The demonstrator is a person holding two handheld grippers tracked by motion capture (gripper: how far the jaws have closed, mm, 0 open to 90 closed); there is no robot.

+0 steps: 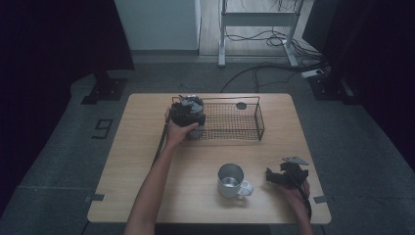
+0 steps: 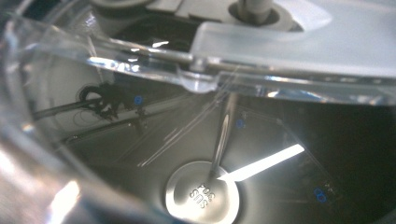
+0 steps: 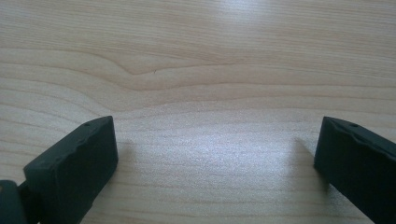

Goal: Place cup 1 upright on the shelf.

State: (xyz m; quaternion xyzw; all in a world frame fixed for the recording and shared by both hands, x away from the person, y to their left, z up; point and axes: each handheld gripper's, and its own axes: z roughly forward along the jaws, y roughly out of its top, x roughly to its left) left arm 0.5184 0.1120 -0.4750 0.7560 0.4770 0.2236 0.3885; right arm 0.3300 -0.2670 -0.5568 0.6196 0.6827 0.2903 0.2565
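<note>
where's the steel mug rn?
High view: the steel mug stands on the table's near right part, just left of the right gripper, nearer than the wire basket.

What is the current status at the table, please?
Left claw at wire basket's left end, on a clear lidded cup. Right claw open, idle. Steel mug untouched.

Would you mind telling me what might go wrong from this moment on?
The left gripper is at the left end of the wire basket, pressed close to a clear-lidded steel container. Whether it has a firm hold cannot be told, so the container might slip or catch on the basket wires. The steel mug stands near the open right gripper; a careless sweep could knock it over.
</note>
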